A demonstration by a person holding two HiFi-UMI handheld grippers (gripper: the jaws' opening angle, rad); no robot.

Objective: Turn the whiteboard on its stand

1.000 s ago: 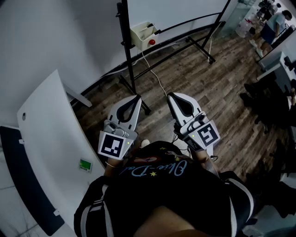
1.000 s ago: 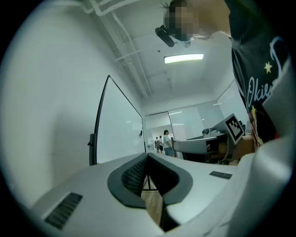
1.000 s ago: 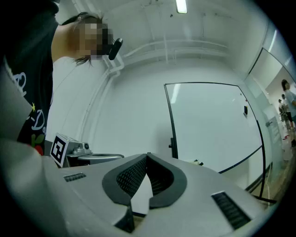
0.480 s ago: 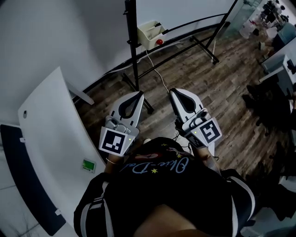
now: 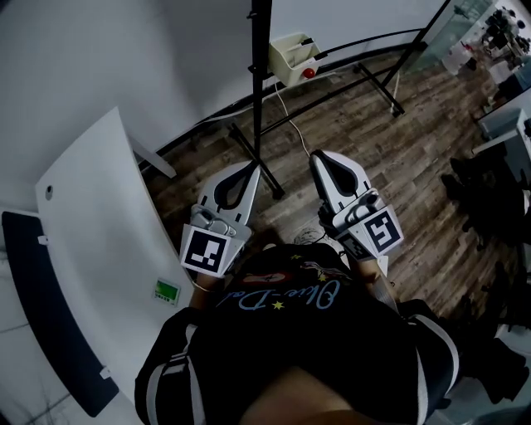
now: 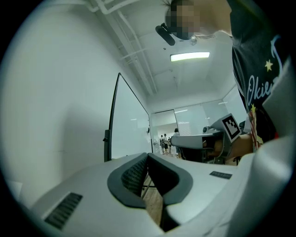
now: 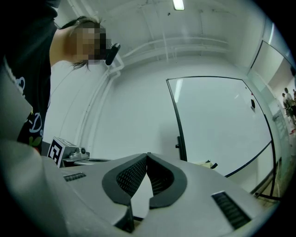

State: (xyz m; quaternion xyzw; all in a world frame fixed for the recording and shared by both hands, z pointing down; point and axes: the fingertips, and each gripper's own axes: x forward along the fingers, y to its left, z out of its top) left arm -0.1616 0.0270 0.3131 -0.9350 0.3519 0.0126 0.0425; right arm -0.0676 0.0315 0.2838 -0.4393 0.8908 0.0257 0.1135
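Well, both tongs are shut tight with nothing in them. The left gripper (image 5: pixel 248 167) and the right gripper (image 5: pixel 320 157) point to twelve o'clock. There the whiteboard (image 5: pixel 357 17) waits on its black stand (image 5: pixel 259 91), well apart from them. I would step close, open up, grab the side edge, then turn it slowly.

whiteboard (image 5: pixel 348 17) cropped at top, distant people (image 6: pixel 164 141) tiny (indistinct)
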